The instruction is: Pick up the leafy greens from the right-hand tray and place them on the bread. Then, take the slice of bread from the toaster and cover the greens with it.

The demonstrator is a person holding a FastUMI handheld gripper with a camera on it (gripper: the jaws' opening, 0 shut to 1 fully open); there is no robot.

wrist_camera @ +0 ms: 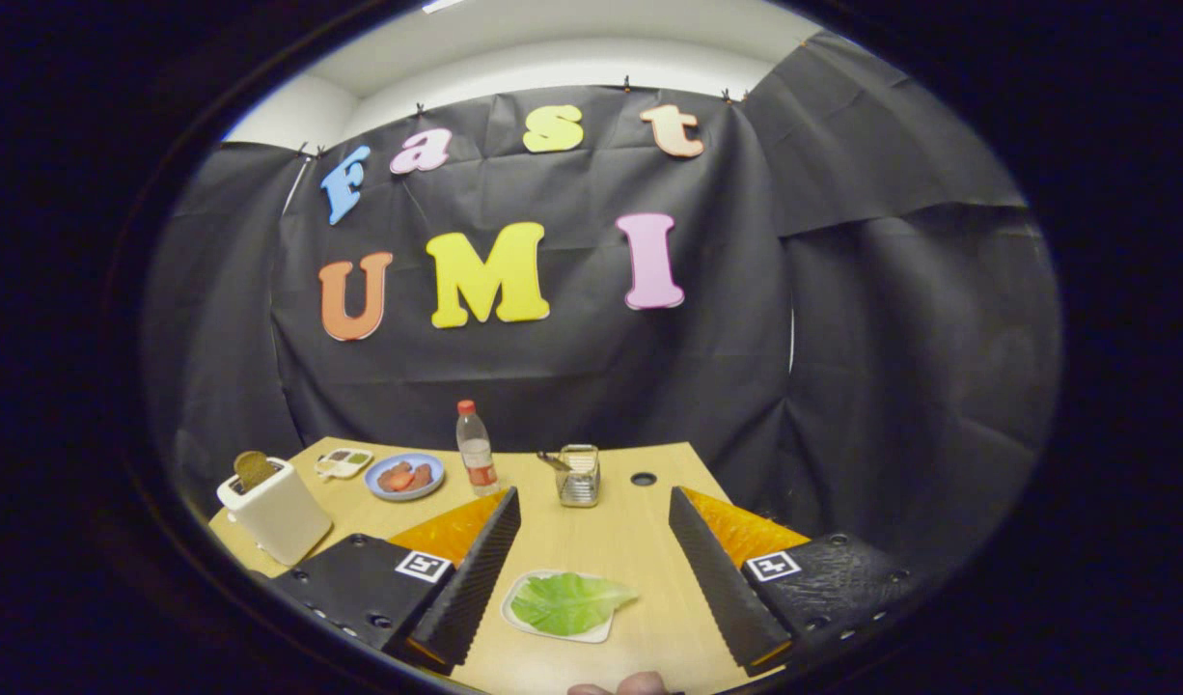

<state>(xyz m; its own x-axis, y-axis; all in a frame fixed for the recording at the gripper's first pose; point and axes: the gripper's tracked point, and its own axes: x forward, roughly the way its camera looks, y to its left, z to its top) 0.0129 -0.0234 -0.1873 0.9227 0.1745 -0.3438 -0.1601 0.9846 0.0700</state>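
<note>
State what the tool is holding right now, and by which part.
Nothing is held. The tool is open, its fingers spread apart to either side of the leafy greens, which lie untouched on their small white tray on the table.

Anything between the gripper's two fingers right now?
Yes. In the gripper view the open gripper has the leafy greens on their small white tray lying between its fingers, untouched, on the wooden table.
</note>
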